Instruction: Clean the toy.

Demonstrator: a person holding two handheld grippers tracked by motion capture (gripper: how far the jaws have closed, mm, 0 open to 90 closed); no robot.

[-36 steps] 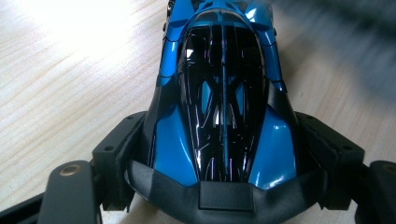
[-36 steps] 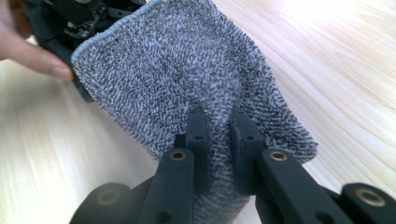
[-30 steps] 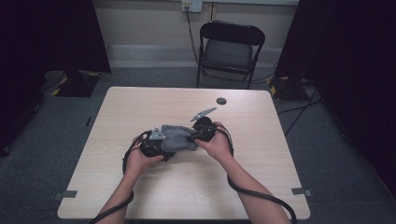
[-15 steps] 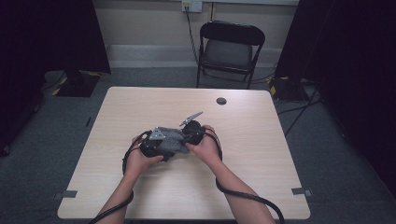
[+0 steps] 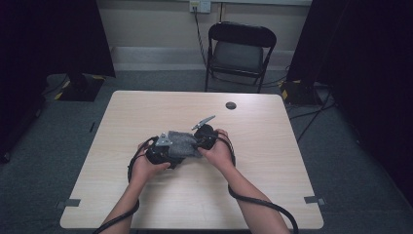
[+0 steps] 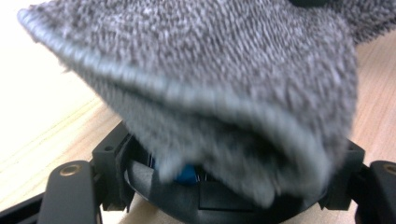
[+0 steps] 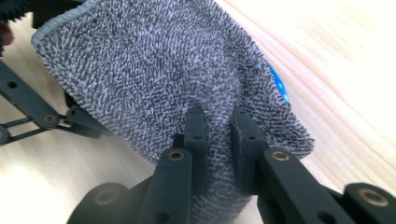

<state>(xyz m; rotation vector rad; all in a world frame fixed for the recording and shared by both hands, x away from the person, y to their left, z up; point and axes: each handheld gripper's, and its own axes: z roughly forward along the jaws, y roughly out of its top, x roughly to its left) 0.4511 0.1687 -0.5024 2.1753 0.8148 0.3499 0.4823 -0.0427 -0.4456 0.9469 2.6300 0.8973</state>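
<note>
High view: a grey cloth (image 5: 181, 143) sits bunched between the left tongs (image 5: 168, 146) and right tongs (image 5: 200, 138), near the middle of the wooden counter (image 5: 272, 146). A small dark disc (image 5: 231, 105) lies well apart, toward the far edge.

Left gripper view: the cloth (image 6: 224, 79) drapes over the left tongs, whose 2 jaws stand wide apart under the folds.

Right gripper view: the right tongs (image 7: 219, 125) are clamped on a fold of the cloth (image 7: 154, 65).
</note>
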